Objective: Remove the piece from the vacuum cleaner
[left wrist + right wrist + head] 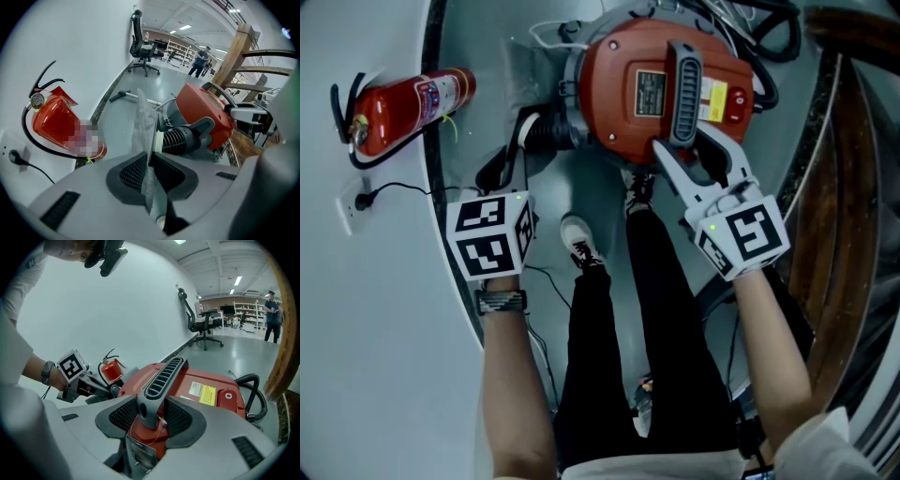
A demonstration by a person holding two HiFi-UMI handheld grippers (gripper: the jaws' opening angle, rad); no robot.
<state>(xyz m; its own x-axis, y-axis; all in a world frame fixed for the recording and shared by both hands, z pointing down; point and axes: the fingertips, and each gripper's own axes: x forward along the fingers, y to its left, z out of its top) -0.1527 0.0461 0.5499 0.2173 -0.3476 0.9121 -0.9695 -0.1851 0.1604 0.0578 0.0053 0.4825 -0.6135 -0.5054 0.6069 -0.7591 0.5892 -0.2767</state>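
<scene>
Head view has both forearms reaching down past the person's black-trousered legs [661, 309]. The left gripper [514, 155] points steeply down, near the ribbed hose socket [548, 131] on the red vacuum cleaner [623, 103]. In the left gripper view its jaws pinch a thin grey sheet-like piece [143, 124], which stands edge-on in front of the cleaner's body. The right gripper [694, 155] slants down, its jaws clamped on the black handle [684, 89] on top of the cleaner. Farther left, a fire extinguisher [408, 108] sits by the white wall, with a plugged wall socket [358, 202] near it. An office chair [143, 44] stands well beyond.
</scene>
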